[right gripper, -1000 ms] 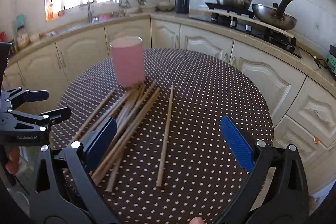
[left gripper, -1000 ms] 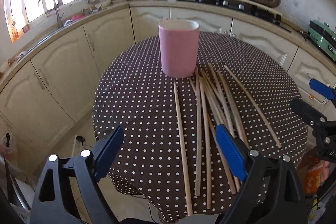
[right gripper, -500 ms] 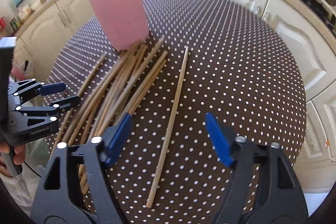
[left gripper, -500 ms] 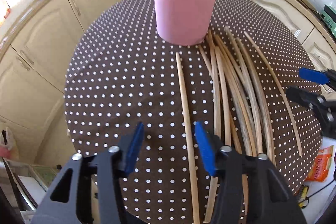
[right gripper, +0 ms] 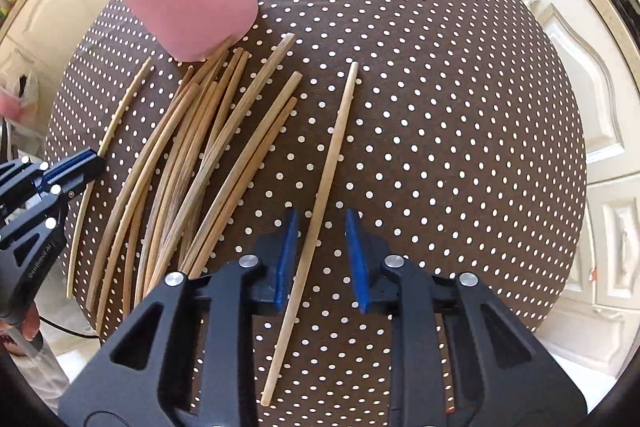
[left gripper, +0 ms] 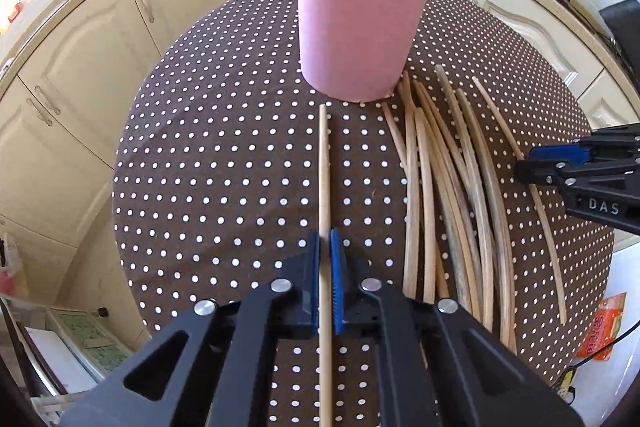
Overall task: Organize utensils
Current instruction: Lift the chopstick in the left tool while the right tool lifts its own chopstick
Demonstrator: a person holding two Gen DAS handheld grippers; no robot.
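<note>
The left gripper (left gripper: 325, 251) is low over the table (left gripper: 208, 163), its pads pinched on one pale chopstick (left gripper: 323, 163) that points at the pink cup (left gripper: 360, 23). The loose chopsticks (left gripper: 444, 183) lie fanned just beside it. The right gripper (right gripper: 320, 255) is low too, jaws apart around a single stick (right gripper: 328, 167), not touching it.

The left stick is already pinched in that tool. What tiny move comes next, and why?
Probably lift it a little. The left tool is shut on the stick, which looks flat on the table with its far tip near the pink cup. It likely has to rise before tipping into the cup.
</note>
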